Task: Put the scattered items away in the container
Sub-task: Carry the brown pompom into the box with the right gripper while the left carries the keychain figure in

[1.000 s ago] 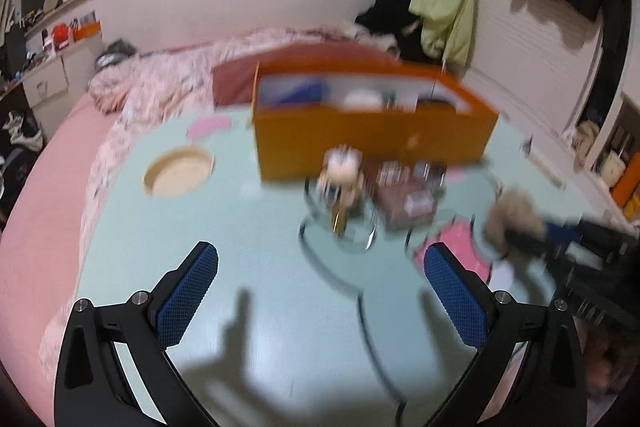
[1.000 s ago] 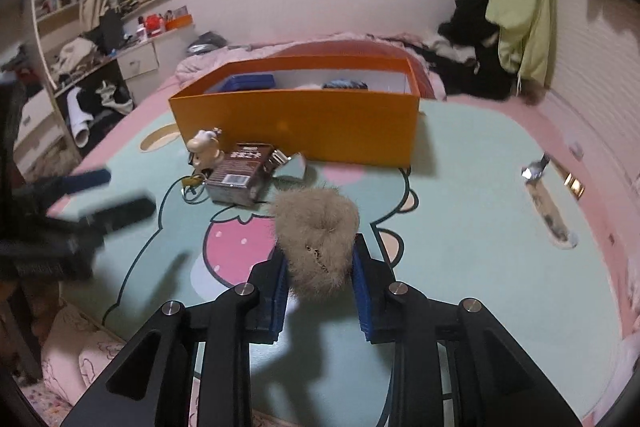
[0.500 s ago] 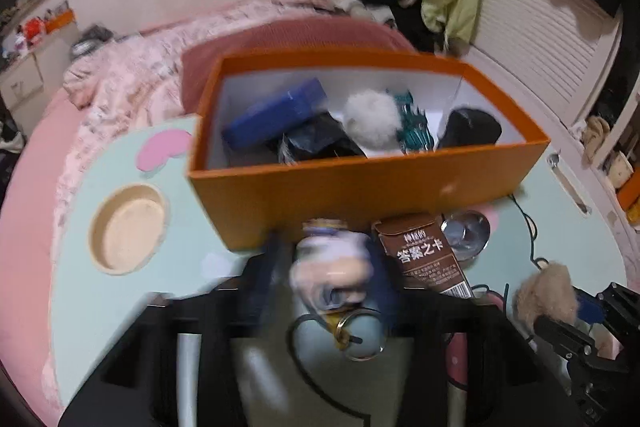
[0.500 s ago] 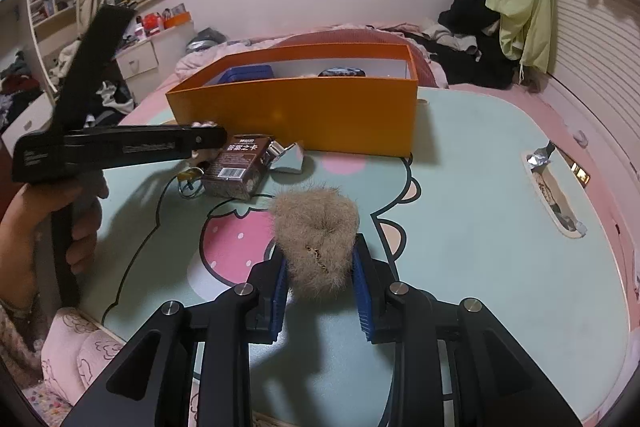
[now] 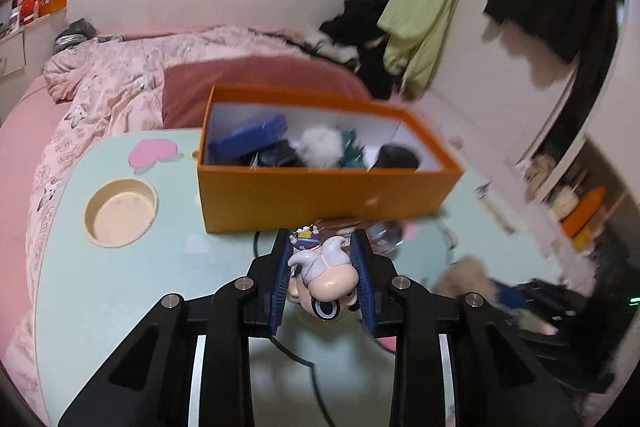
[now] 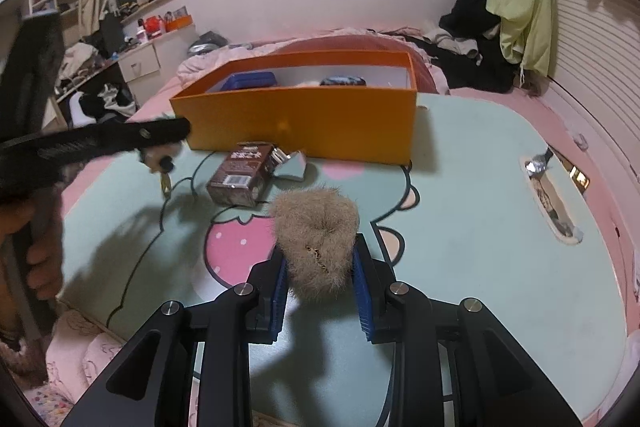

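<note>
My left gripper (image 5: pixel 323 279) is shut on a small cartoon figurine keychain (image 5: pixel 325 277) and holds it above the table, in front of the orange box (image 5: pixel 320 195). The box holds a blue case (image 5: pixel 250 137), a white pompom (image 5: pixel 322 147) and dark items. My right gripper (image 6: pixel 320 275) is shut on a tan fur pompom (image 6: pixel 316 227) above the pale green table (image 6: pixel 480 207). A brown card box (image 6: pixel 240 179) and a small silver item (image 6: pixel 294 169) lie in front of the orange box (image 6: pixel 304 123). The left gripper (image 6: pixel 160 147) shows there with the figurine.
A round cup recess (image 5: pixel 120 213) sits in the table at left of the box. A slot with a metal piece (image 6: pixel 548 187) is at the table's right. A pink bed (image 5: pixel 100 87) lies behind the table, and clothes (image 6: pixel 480 27) are piled at the back right.
My left gripper closed on the figurine keychain and lifted it off the table before the box. My right gripper kept holding the tan pompom, almost still.
</note>
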